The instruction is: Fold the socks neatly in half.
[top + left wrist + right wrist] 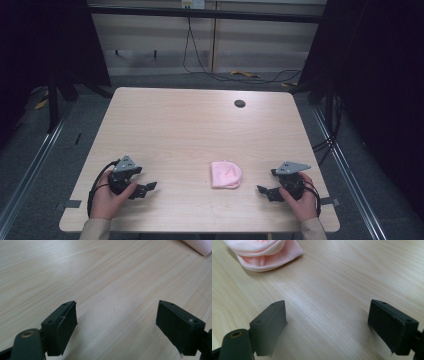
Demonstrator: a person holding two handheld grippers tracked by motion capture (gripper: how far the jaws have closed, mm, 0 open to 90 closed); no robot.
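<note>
A small pink knitted hat lies folded flat on the wooden table, near the front edge and right of centre. My left gripper rests low at the front left, jaws apart with bare wood between them; a corner of the pink hat shows far off at its upper right. My right gripper sits at the front right, a short way right of the hat. Its jaws stand wide over bare table, and the hat lies ahead at upper left, untouched.
A dark round cable hole sits near the table's far right. Black frame posts and cables stand behind and beside the table. A person's hands hold both grippers at the front edge.
</note>
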